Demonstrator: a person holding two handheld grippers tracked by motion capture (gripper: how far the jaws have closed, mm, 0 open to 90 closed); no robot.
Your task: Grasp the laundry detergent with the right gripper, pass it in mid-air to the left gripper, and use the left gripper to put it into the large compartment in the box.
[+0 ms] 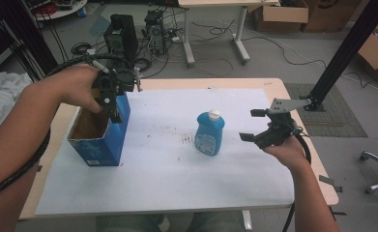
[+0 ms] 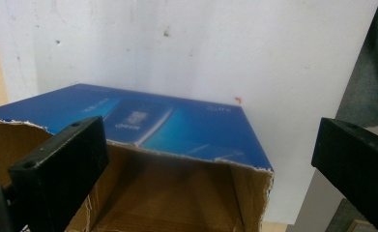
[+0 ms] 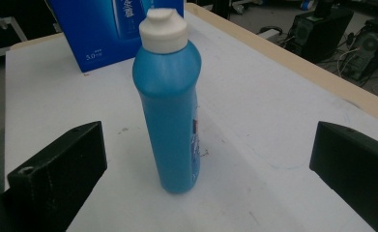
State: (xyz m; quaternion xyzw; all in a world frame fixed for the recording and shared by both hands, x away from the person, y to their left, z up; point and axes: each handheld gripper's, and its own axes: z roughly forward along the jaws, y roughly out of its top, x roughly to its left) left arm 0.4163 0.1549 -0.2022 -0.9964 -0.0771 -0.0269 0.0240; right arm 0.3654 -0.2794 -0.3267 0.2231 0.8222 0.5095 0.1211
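— Where does the blue bottle [image 1: 210, 134] stand from the right tool [image 1: 252, 125]?

— Upright on the white sheet of the worktop [image 1: 167, 183], long axis vertical, white cap [image 3: 162, 29] on top. It lies straight ahead of the right tool, just to that tool's left in the high view, with a small gap between them. In the right gripper view the bottle [image 3: 169, 111] sits between the two jaws but farther off, touching neither.

— And the jaws?

— Spread wide, holding nothing. I'd judge a level push forward would bring them around the bottle's body.

— The left tool [image 1: 113, 104]?

— Also apart and empty, held at the far rim of the open blue carton [image 1: 99, 133], well apart from the bottle. The left gripper view looks down into the carton [image 2: 167, 130], its torn cardboard edge between the jaws.

— So which hand is nearer the bottle?

— The right one, clearly; the carton's open top waits to the bottle's left.
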